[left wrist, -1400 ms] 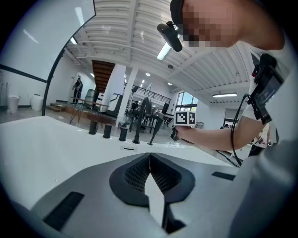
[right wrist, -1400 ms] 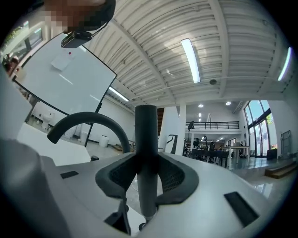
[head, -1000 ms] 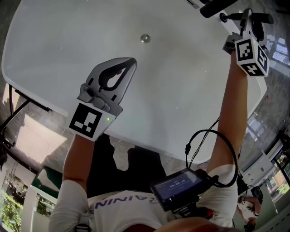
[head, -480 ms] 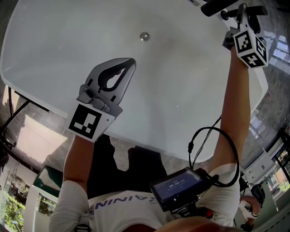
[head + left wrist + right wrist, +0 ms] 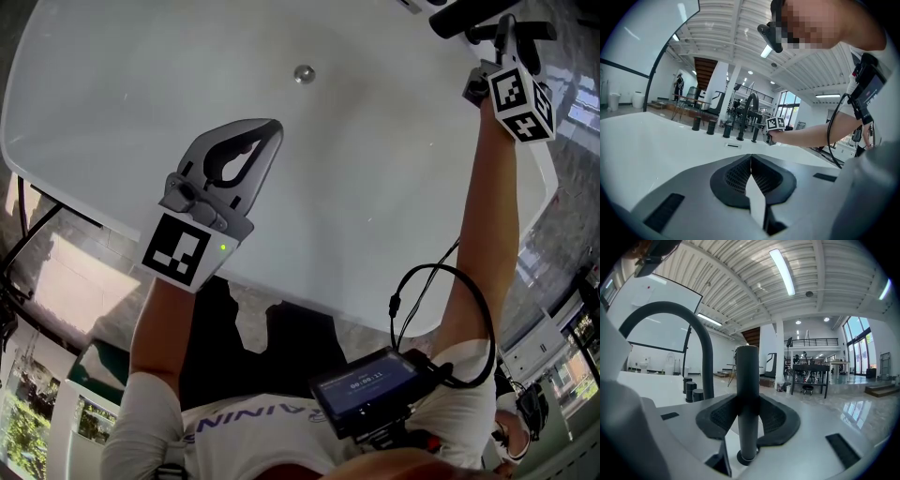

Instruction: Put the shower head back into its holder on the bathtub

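My right claw (image 5: pixel 748 404) grips the shower head (image 5: pixel 747 373) upright at one o'clock on the bathtub (image 5: pixel 141 84) rim, foot at the holder (image 5: pixel 746 457); next I'd seat it fully, then let go; left claw (image 5: pixel 751 176) pinched together, empty.

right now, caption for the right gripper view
Right gripper clamps the upright shower head at its holder, beside the arched spout

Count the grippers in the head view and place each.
2. The left gripper, jaws together and empty, hangs over the bathtub's near side. The right gripper is at the far right rim, clamped on the shower head. None seems hidden.
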